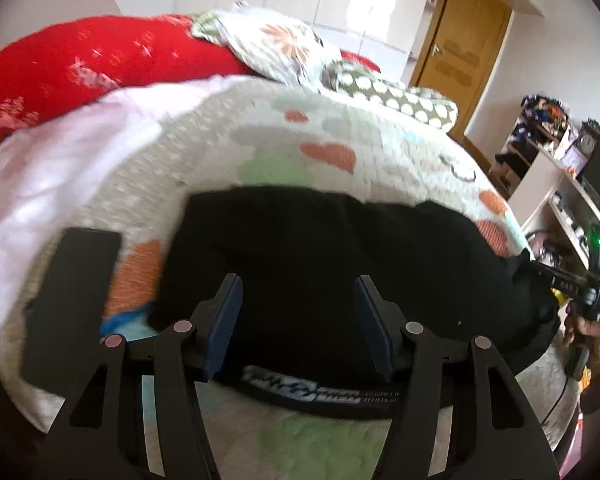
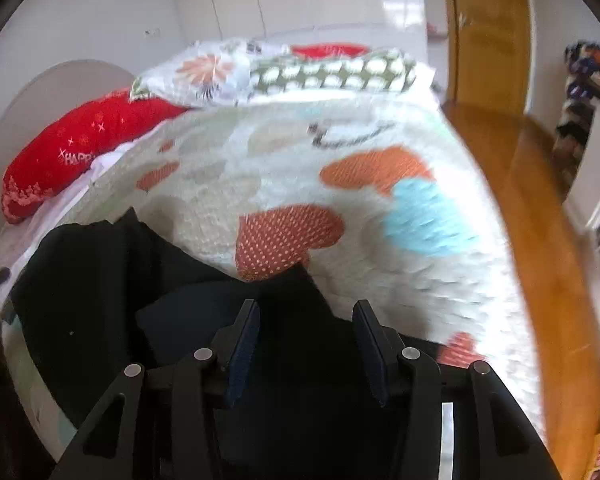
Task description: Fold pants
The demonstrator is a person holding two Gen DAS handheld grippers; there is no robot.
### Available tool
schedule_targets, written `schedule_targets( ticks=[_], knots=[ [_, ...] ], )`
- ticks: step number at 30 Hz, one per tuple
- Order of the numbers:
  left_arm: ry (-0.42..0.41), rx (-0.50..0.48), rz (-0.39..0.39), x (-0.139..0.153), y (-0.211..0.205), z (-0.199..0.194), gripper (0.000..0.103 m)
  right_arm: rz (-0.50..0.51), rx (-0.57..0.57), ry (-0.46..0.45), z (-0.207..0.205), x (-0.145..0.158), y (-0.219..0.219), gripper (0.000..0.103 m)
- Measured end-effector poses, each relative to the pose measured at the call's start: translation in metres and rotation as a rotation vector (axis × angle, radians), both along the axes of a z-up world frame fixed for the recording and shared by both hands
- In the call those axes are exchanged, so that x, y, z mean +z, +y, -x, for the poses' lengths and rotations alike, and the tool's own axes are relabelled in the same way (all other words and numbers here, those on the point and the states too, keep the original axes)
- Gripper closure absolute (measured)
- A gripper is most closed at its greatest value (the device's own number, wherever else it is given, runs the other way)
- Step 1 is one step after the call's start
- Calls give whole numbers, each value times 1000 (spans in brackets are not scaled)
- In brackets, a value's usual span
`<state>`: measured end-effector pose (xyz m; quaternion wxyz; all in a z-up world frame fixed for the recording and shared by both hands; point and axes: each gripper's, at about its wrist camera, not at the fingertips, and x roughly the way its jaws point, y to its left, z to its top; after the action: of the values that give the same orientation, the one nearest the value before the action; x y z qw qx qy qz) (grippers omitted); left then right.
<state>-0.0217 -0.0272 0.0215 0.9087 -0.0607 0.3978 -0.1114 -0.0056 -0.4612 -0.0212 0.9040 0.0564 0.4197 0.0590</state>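
Hovering: left gripper (image 1: 298, 292) hangs low over the black pants (image 1: 320, 256), jaws spread wide, nothing between them.
Right gripper: right gripper (image 2: 306, 316) likewise spread wide and empty, poised over the same dark cloth (image 2: 180, 280).
Pants, position: lying on the heart-print blanket (image 1: 332, 136) near the bed's near edge; printed waistband (image 1: 300, 390) sits closest to the left gripper, just under its fingers.
Pants, shape: bunched into a rough block with a raised corner in the right wrist view; which layers are legs I cannot tell.
Risk, grasp: black on black hides the edges, so either gripper could pinch one layer only and drag the fold apart.
Risk, blanket: the fleece looks soft and loose; a deep pinch could catch it together with the pants.
Risk, edge: cloth lies near the mattress edge; a pull toward the person could slide it off.
Nearby: flat black rectangular object (image 1: 76, 304) lies on the blanket beside the pants, left of the left gripper, probably a phone; it sits where cloth might sweep.
Further back: red pillow (image 1: 80, 68), floral pillow (image 2: 204, 76), dotted cushion (image 1: 396, 96), well apart from the work.
Room: wooden door (image 1: 460, 48) and cluttered shelves (image 1: 552, 148) off to the right.
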Motion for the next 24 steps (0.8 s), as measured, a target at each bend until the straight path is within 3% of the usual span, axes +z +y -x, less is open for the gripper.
schedule_targets(
  ticks=[2, 3, 4, 10, 14, 17, 20, 21, 22, 24],
  knots=[
    [22, -4, -7, -9, -5, -6, 45, -54, 21, 33, -10, -12, 0, 74],
    [29, -5, -9, -12, -7, -7, 45, -71, 32, 24, -10, -11, 0, 91],
    [37, -5, -6, -16, -7, -9, 45, -67, 28, 3, -4, -8, -2, 97],
    [47, -8, 13, -23, -5, -6, 45, -33, -115, -123, 54, 34, -36, 98],
    [63, -7, 1, -29, -11, -6, 45, -27, -241, -15, 57, 8, -62, 98],
    [60, -10, -3, -25, -11, 0, 45, 7, -267, 64, 43, -15, -59, 98],
    [54, -14, 1, -20, -5, 7, 45, -61, -276, -4, 58, 6, -63, 79],
    [53, -9, -2, -19, -2, 9, 45, -68, -288, -16, 65, 14, -66, 62],
    [50, -1, -2, -18, 1, 11, 45, -68, -298, -16, 70, 18, -68, 54],
    [44, 23, 5, -16, 9, 14, 45, -83, -291, -15, 83, 24, -70, 55]
  ],
)
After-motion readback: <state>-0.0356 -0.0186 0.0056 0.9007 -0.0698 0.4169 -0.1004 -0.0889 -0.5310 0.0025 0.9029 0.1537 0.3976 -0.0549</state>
